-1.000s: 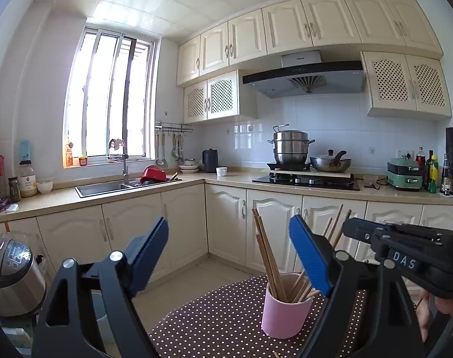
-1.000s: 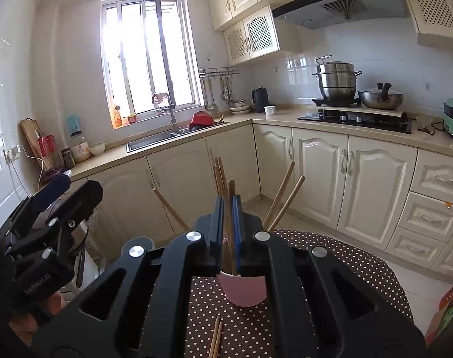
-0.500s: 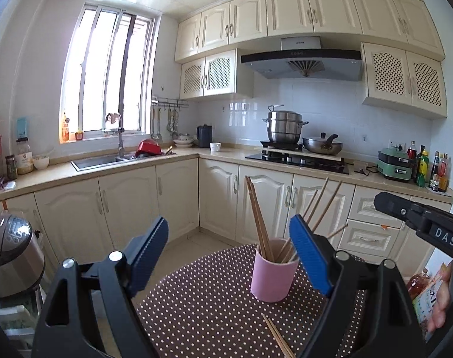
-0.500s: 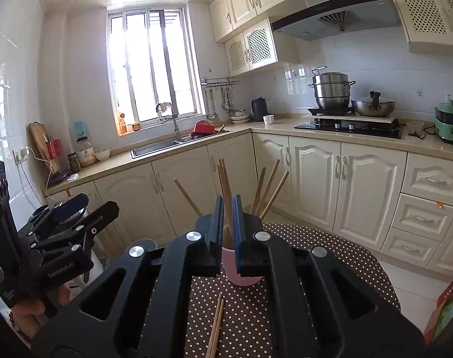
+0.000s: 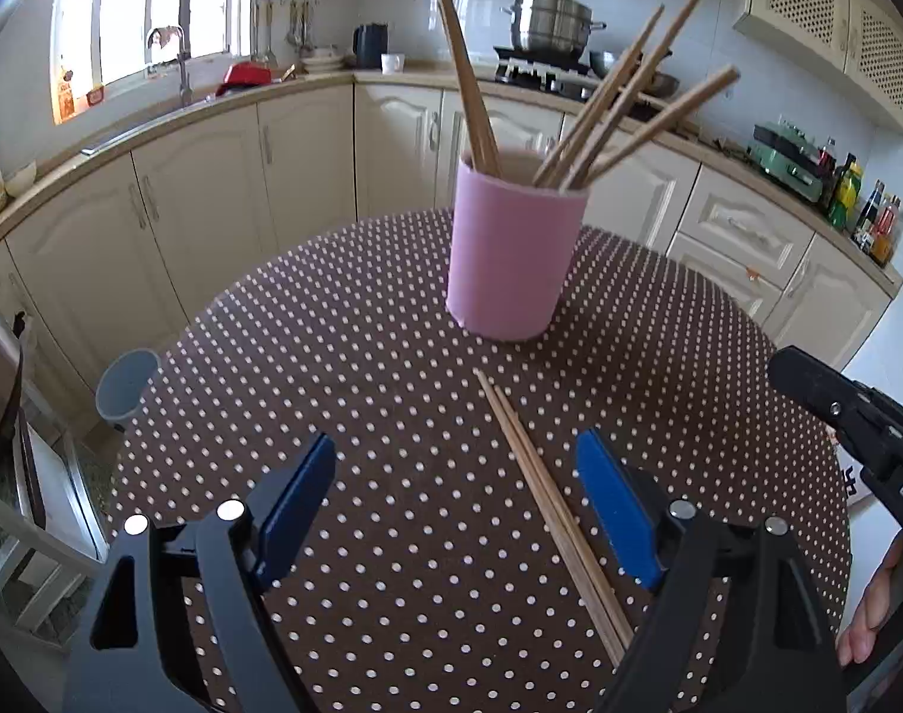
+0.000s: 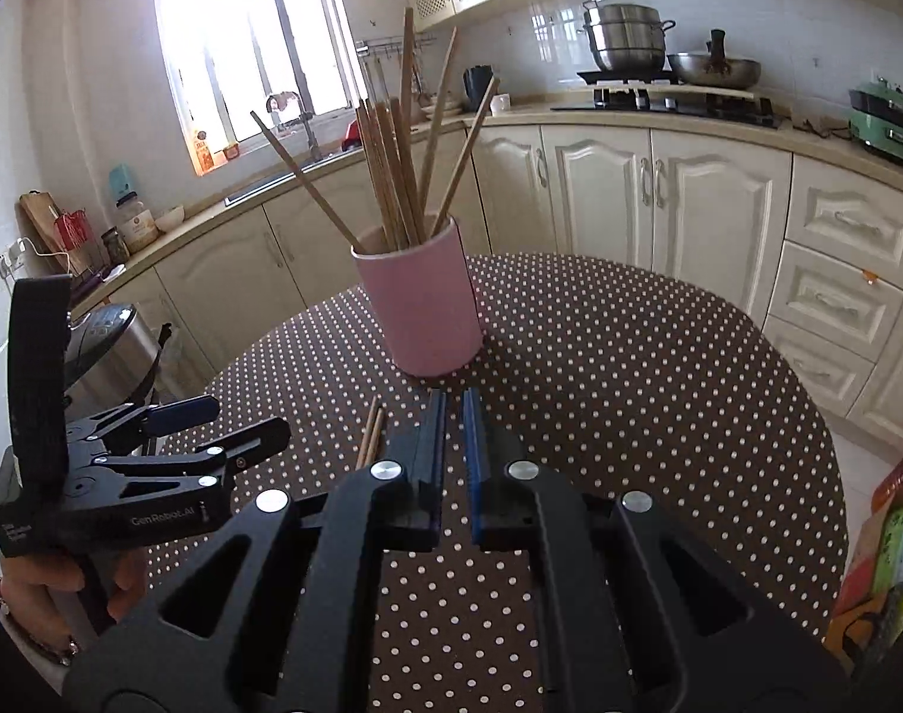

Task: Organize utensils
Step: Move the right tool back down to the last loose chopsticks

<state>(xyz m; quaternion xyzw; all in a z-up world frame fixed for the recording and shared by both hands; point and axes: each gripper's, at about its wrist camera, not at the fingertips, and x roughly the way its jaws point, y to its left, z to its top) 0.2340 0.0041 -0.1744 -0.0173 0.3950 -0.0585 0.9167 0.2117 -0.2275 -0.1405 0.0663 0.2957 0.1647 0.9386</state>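
A pink cup (image 5: 514, 249) holding several wooden chopsticks (image 5: 606, 101) stands on the round polka-dot table (image 5: 344, 368). Two loose chopsticks (image 5: 546, 493) lie side by side on the cloth in front of the cup. My left gripper (image 5: 454, 481) is open and hovers low over the table, the loose pair running between its jaws near the right one. My right gripper (image 6: 454, 416) is shut and empty, in front of the cup (image 6: 422, 303). The loose pair (image 6: 371, 431) shows just left of its fingers, and the left gripper (image 6: 226, 422) at far left.
Kitchen cabinets and a counter with a sink and stove surround the table. A rice cooker (image 6: 113, 344) stands left of the table, a small bin (image 5: 125, 383) sits on the floor, and a colourful package (image 6: 879, 540) is at the right edge.
Both grippers have tilted down and moved in toward the table. The cup is now closer, and the loose chopsticks now lie between the left jaws. The right gripper stayed shut.
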